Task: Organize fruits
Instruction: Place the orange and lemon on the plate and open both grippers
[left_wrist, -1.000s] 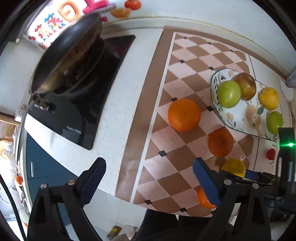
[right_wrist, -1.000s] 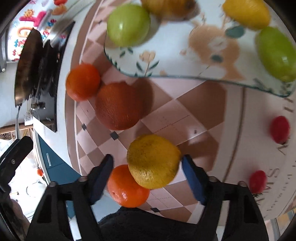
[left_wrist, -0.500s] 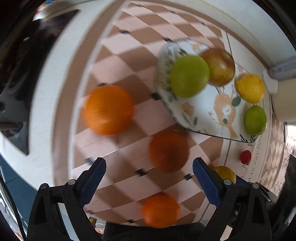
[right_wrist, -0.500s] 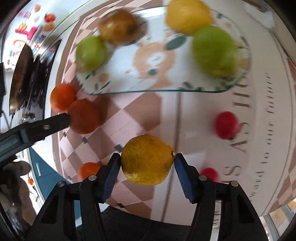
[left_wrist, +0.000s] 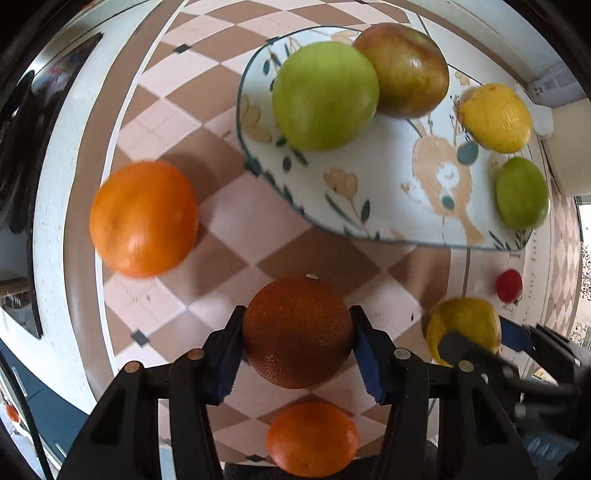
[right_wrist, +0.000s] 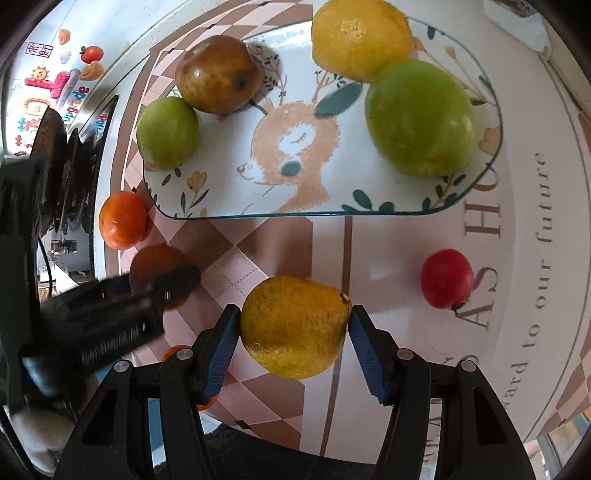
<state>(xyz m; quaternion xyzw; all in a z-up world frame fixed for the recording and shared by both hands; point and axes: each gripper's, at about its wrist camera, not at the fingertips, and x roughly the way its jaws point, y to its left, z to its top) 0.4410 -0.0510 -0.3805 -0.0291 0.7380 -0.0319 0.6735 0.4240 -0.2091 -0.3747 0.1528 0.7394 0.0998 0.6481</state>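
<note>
My left gripper (left_wrist: 297, 319) points straight down, and its jaws are closing with both blue pads against a dark orange (left_wrist: 295, 347) on the checked mat. My right gripper (right_wrist: 294, 314) is shut on a yellow lemon (right_wrist: 291, 332), just in front of the deer-print plate (right_wrist: 258, 214). The plate (left_wrist: 369, 206) carries a green apple (left_wrist: 325, 94), a brown apple (left_wrist: 406, 70), a lemon (left_wrist: 495, 118) and a lime (left_wrist: 522, 192). A bright orange (left_wrist: 144, 218) lies on the mat to the left, and a small orange (left_wrist: 312, 437) lies under my left fingers.
A small red fruit (right_wrist: 447, 282) lies on the mat right of the held lemon. A black cooktop with a pan (right_wrist: 48, 147) fills the left side. A white appliance (left_wrist: 569, 147) stands beyond the plate's right end. The counter edge runs along the bottom.
My left gripper came down from the cooktop side over the dark orange and its wide jaws drew in around it. My right gripper shut on the lemon and carried it toward the plate.
</note>
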